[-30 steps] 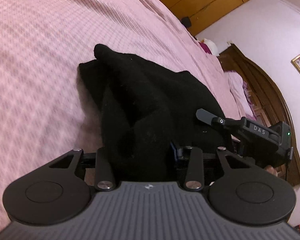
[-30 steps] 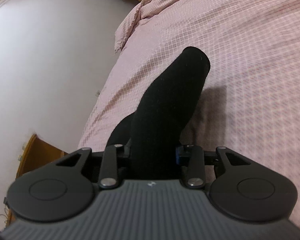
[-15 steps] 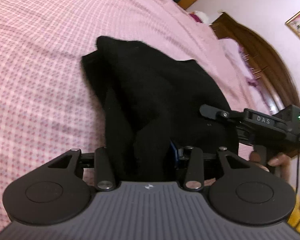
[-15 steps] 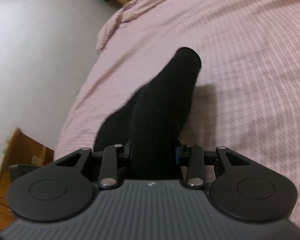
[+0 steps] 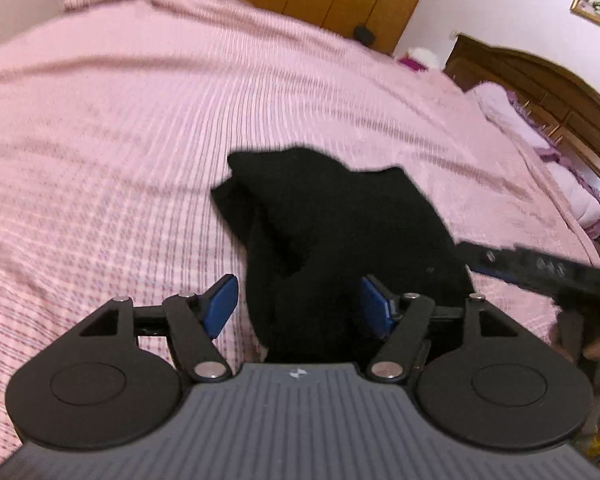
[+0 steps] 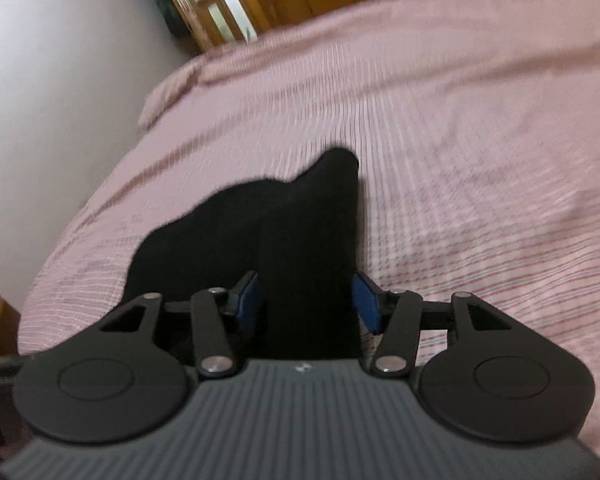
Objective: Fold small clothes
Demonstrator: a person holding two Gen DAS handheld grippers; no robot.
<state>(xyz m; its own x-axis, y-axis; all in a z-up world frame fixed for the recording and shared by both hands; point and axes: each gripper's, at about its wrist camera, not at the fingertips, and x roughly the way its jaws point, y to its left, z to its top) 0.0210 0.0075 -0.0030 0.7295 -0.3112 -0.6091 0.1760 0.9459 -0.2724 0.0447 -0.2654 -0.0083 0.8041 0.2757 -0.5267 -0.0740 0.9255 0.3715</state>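
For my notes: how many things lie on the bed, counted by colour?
Black: 1, a garment, between the opening jaws of both grippers, left and right.
Other colours on the bed: 0.
Total: 1.

Both wrist cameras look steeply down from close above the pink bed [image 5: 140,128]. The left view faces the headboard [image 5: 548,92] corner; the right faces the opposite wall. Both share the black garment [image 5: 340,220].
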